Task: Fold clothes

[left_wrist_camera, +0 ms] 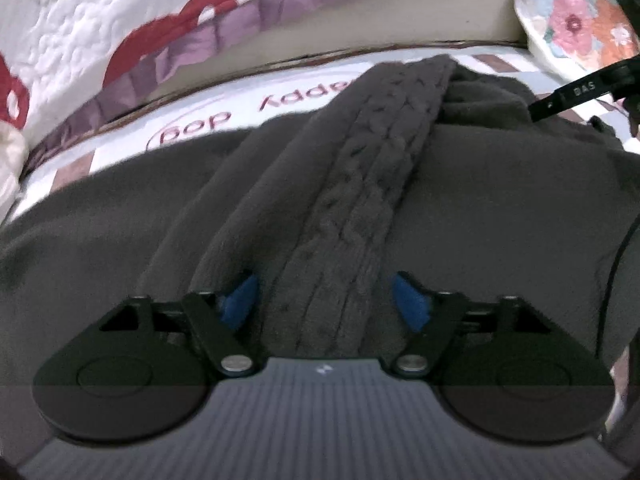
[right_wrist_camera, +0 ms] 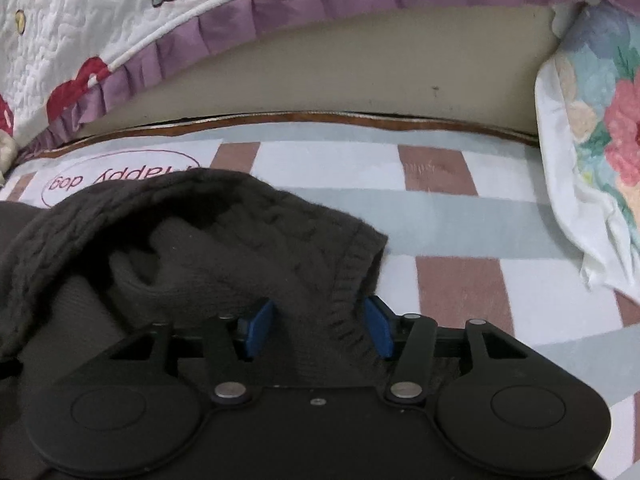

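A dark grey cable-knit sweater (left_wrist_camera: 360,184) lies on the striped bed sheet (right_wrist_camera: 460,208). In the left wrist view a folded sleeve with a braided pattern runs from between my fingers toward the far edge. My left gripper (left_wrist_camera: 324,300) is open, its blue pads on either side of the sleeve. In the right wrist view the sweater's ribbed cuff end (right_wrist_camera: 320,248) lies between the blue pads of my right gripper (right_wrist_camera: 320,326), which are apart with the knit between them. The right gripper's tip shows in the left wrist view (left_wrist_camera: 576,96).
A quilted white bedspread with purple ruffle (right_wrist_camera: 240,20) hangs along the far side above a beige mattress edge (right_wrist_camera: 360,80). A floral pillow (right_wrist_camera: 600,140) sits at the right. A "happy dog" label (right_wrist_camera: 120,176) is printed on the sheet.
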The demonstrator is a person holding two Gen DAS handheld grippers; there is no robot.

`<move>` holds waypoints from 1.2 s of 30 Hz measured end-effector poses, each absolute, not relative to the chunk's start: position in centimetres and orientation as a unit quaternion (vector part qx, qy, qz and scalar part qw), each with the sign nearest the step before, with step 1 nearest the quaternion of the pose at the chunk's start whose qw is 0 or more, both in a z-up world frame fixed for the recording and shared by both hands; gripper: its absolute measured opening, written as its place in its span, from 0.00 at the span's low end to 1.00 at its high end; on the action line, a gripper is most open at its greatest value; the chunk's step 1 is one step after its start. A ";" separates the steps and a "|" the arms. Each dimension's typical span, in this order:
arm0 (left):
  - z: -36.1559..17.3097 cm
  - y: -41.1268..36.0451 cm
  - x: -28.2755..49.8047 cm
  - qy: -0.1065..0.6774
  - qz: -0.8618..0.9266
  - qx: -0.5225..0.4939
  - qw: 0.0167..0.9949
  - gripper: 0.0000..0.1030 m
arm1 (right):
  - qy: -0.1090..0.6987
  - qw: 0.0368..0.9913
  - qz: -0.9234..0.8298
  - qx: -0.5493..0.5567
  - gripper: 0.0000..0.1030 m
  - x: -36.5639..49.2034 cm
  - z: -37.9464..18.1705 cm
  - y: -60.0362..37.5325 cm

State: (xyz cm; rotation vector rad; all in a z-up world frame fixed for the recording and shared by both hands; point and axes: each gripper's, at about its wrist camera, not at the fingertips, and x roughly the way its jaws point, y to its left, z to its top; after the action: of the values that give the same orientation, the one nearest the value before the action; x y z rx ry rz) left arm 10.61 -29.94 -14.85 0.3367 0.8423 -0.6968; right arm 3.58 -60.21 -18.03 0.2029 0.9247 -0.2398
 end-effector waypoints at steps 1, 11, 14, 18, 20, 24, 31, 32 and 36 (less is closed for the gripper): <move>-14.3 -29.7 11.1 0.399 -0.333 0.148 0.841 0.09 | 0.445 0.883 -0.114 0.101 0.57 3.4 -18.1 -60.3; -10.5 -26.2 17.5 0.360 -0.292 0.095 0.881 0.08 | 0.447 0.879 -0.119 0.111 0.70 3.4 -19.4 -61.2; -8.8 -25.9 19.1 0.324 -0.293 0.127 0.891 0.08 | 0.438 0.888 -0.108 0.085 0.62 4.3 -19.3 -60.7; -5.0 -26.0 21.7 0.279 -0.321 0.140 0.894 0.08 | 0.417 0.900 -0.123 0.025 0.03 5.8 -17.0 -60.0; -3.4 -26.0 23.2 0.259 -0.317 0.145 0.901 0.08 | 0.390 0.908 -0.156 0.001 0.03 6.3 -15.4 -60.3; -1.3 -24.7 26.8 0.207 -0.237 0.100 0.944 0.09 | 0.355 0.911 -0.203 -0.047 0.03 8.4 -13.2 -60.9; -5.2 -22.3 28.3 0.301 -0.225 0.075 0.924 0.36 | 0.371 0.900 -0.219 -0.070 0.19 10.4 -14.3 -60.5; -6.2 -22.0 27.5 0.320 -0.237 0.078 0.914 0.42 | 0.380 0.900 -0.211 -0.044 0.25 10.0 -14.6 -61.1; -10.8 -20.7 25.2 0.407 -0.264 0.028 0.874 0.45 | 0.393 0.895 -0.199 0.074 0.43 8.3 -15.3 -63.3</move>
State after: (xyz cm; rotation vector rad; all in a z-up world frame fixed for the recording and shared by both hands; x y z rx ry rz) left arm 25.22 -20.74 -10.84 0.0579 0.8490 -0.5511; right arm 8.26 -63.33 -15.25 0.1534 0.8157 -0.4124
